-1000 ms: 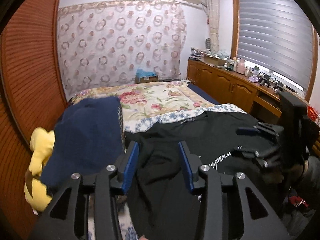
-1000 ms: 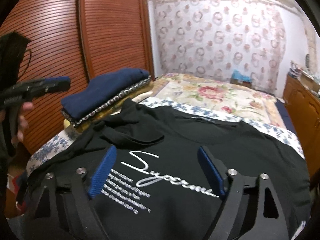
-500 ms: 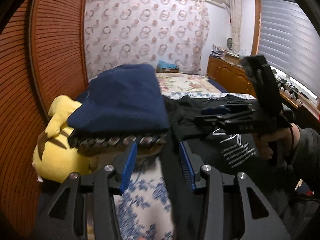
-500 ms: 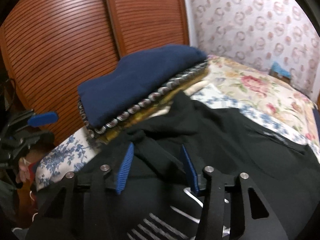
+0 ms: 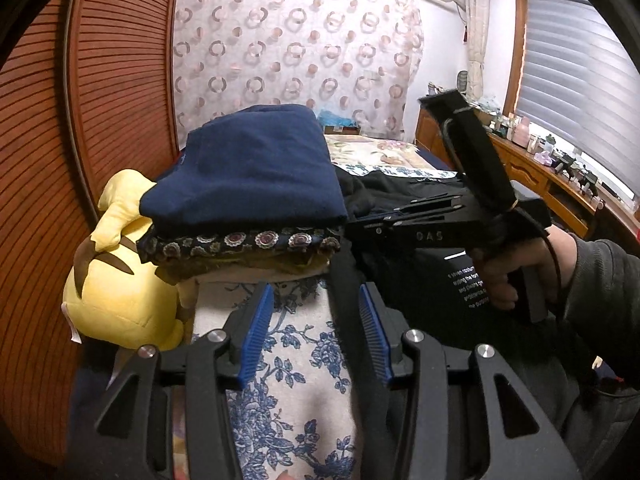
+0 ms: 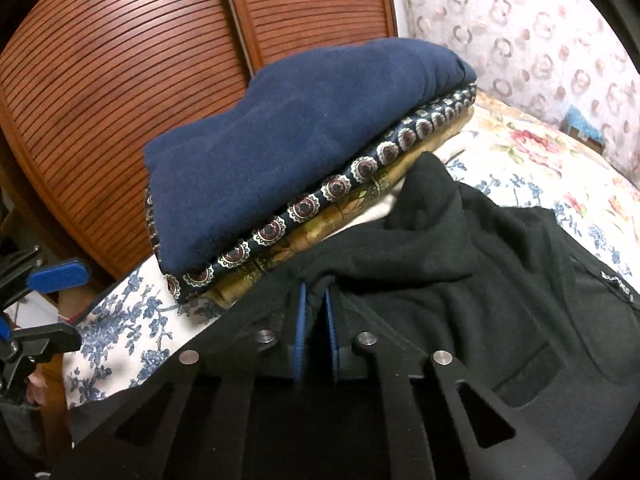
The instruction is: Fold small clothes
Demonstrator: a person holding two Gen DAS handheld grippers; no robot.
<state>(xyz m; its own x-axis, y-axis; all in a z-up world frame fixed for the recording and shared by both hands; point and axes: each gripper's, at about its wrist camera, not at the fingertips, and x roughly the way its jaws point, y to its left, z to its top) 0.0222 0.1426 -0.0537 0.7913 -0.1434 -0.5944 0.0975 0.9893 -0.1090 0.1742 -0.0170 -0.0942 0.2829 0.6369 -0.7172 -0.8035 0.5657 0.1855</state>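
As folded clothes (image 6: 304,152) stack, right tongs (image 6: 314,300) pinch black shirt (image 6: 460,264)

The right gripper (image 6: 316,312) has just been closing and its blue-padded jaws pinch a raised fold of the black fabric T-shirt (image 6: 460,264), which lies spread over the white bedsheet with blue flowers (image 6: 120,320). Just beyond the pinch stands a stack of folded clothes (image 6: 304,176): a navy fleece piece on top, a dark medallion-patterned layer and an olive one beneath. The T-shirt's bunched sleeve touches the stack's base. At the left edge, the left gripper (image 6: 24,308) shows blue pads, jaws apart. Behind stands a brown slatted wooden wardrobe (image 6: 120,60).
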